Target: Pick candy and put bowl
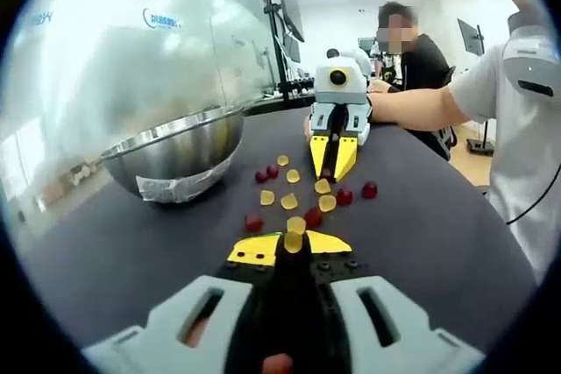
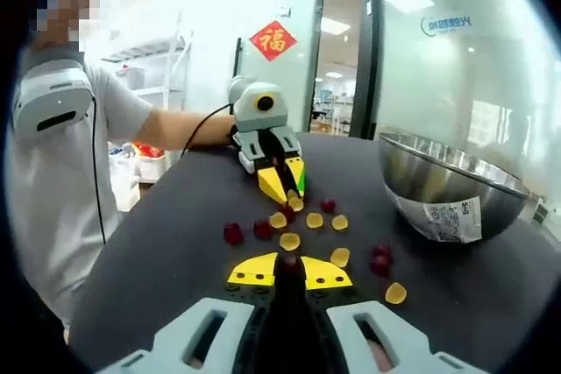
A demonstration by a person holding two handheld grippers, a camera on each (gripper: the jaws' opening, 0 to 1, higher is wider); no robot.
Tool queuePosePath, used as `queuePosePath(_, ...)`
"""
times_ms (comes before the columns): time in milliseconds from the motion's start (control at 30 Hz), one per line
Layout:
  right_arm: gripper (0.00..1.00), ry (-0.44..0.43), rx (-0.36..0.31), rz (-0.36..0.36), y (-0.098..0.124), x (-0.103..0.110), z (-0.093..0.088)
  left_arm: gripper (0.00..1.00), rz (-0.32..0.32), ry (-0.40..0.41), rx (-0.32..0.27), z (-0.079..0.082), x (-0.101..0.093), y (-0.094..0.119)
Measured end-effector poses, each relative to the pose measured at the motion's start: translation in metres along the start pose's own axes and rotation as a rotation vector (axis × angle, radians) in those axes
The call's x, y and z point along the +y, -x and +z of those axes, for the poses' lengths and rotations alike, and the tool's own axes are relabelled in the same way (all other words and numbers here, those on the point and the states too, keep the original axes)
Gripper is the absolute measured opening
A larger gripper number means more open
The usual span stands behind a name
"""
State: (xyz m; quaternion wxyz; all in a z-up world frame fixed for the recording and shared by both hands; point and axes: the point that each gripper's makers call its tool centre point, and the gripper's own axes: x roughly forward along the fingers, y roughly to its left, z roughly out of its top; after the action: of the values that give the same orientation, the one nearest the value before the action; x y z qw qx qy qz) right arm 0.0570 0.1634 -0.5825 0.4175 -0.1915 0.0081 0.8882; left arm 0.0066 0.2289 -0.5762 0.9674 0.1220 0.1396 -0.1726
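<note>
Steel bowl (image 1: 175, 159) sits on the dark surface (image 1: 421, 243), with yellow and red candies (image 1: 289, 201) scattered just beside it. The left hand-held gripper (image 1: 293, 243) has its yellow jaws pinched together on a yellow candy (image 1: 294, 241) at the near edge of that scatter. The right hand-held gripper (image 2: 287, 264) is closed on a red candy (image 2: 289, 261), the bowl (image 2: 447, 186) off to its side.
</note>
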Motion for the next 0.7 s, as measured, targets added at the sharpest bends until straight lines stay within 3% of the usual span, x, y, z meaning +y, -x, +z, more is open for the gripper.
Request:
queuePosePath(167,0.04,0.004,0.0,-0.011,0.006,0.0,0.0,0.02,0.012,0.023,-0.007,0.0,0.003,0.005)
queuePosePath(267,0.04,0.011,-0.029,-0.022,0.013,-0.001,0.007,0.02,0.023,0.083,-0.068,0.014,0.005,0.007)
queuePosePath(367,0.04,0.014,-0.113,-0.068,0.027,-0.011,0.028,0.02,0.037,0.116,-0.177,0.044,0.009,0.014)
queuePosePath(467,0.04,-0.018,-0.208,-0.132,0.044,-0.032,0.054,0.02,0.09,0.131,-0.251,0.073,0.028,0.019)
queuePosePath(533,0.04,-0.043,-0.244,-0.178,0.052,-0.049,0.071,0.02,0.103,0.145,-0.269,0.088,0.041,0.016)
queuePosePath(633,0.04,-0.016,-0.254,-0.268,0.059,-0.078,0.099,0.02,0.146,0.085,-0.272,0.108,0.062,0.004)
queuePosePath(700,0.04,-0.019,-0.281,-0.33,0.064,-0.099,0.116,0.02,0.159,0.088,-0.287,0.121,0.078,-0.007)
